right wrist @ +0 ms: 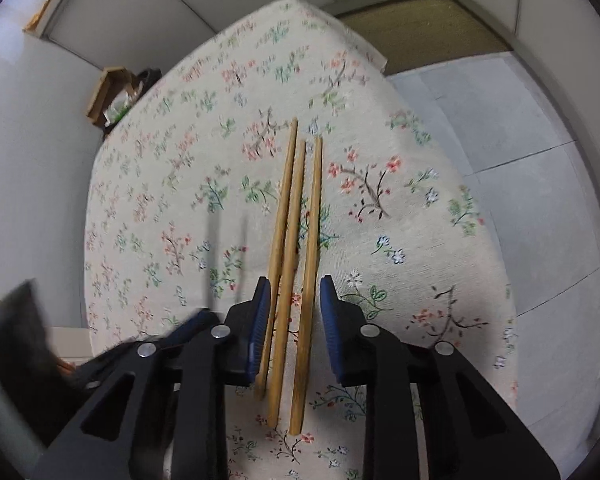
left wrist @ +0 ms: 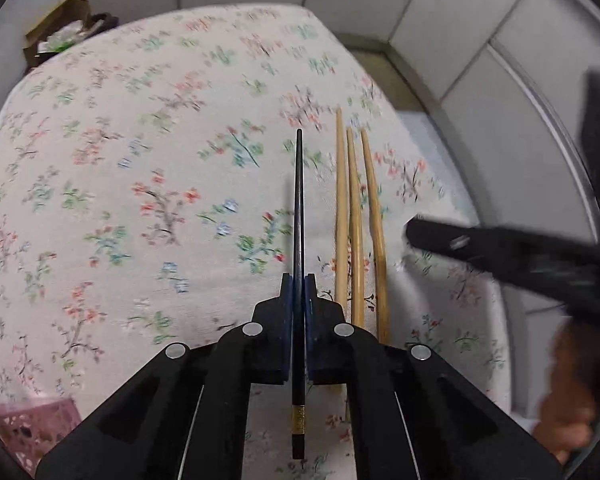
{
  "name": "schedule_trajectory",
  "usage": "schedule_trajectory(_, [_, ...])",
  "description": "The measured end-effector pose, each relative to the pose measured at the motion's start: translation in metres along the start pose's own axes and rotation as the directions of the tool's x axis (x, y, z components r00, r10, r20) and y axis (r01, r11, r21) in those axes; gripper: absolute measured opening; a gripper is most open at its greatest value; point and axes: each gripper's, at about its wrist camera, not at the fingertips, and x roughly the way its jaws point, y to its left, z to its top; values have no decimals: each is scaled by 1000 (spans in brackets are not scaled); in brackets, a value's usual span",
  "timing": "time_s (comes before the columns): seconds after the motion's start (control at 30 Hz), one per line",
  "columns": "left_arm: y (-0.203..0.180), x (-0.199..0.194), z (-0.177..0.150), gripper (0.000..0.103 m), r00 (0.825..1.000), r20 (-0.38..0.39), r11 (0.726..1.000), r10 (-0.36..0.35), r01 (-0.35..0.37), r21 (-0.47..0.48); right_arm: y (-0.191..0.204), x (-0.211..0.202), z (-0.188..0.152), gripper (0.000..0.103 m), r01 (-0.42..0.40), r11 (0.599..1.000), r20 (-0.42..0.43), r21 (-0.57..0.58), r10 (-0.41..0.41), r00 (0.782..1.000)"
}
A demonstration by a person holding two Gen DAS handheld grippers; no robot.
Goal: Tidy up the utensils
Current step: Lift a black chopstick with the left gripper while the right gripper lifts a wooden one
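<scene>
While your left gripper [left wrist: 299,280] is clamped on a dark chopstick [left wrist: 299,208] that runs straight out between its blue pads, your right gripper [right wrist: 294,292] straddles three wooden chopsticks [right wrist: 296,240] with its jaws partly apart; the left pad sits against the outermost stick, but you cannot tell whether the pads squeeze the bundle. These three lie side by side, nearly parallel, on the floral tablecloth [right wrist: 180,184], just to the right of the dark chopstick in the left wrist view, where a pink perforated basket [left wrist: 32,428] shows at the lower left corner.
</scene>
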Motion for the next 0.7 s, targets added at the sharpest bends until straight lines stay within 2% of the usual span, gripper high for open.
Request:
schedule_trajectory(0.07, [6,-24,-2,4,998,53,999,-30,32,-29,-1,10,2,24,22,1000,-9,1,-22,1000])
schedule_trajectory(0.17, [7,-50,-5,4,992,109,998,-58,60,-19,-3,25,7,21,18,999,-22,27,-18,1000])
schedule_trajectory(0.23, [3,-62,-9,4,988,135,997,-79,80,-8,-1,32,8,17,36,999,-17,20,-36,999])
schedule_trajectory(0.3, [1,-76,-16,4,984,153,996,-88,89,-2,7,37,7,8,85,996,-1,-24,-85,996])
schedule_trajectory(0.33, [2,-84,-20,4,982,163,996,-93,94,2,7,34,8,7,99,995,-3,-11,-99,995])
schedule_trajectory(0.4, [4,-104,-31,4,977,192,996,-93,90,25,12,11,12,7,81,997,54,-7,-81,995])
schedule_trajectory(0.47, [4,-127,-41,4,964,242,994,-109,99,54,23,-20,14,7,41,998,142,-37,-35,989])
schedule_trajectory(0.6, [14,-159,-51,5,937,337,994,-95,73,78,41,-73,4,7,-16,995,285,-101,45,958])
schedule_trajectory(0.7, [26,-176,-59,5,921,379,995,-93,77,58,53,-94,-9,7,-59,989,335,-135,102,937])
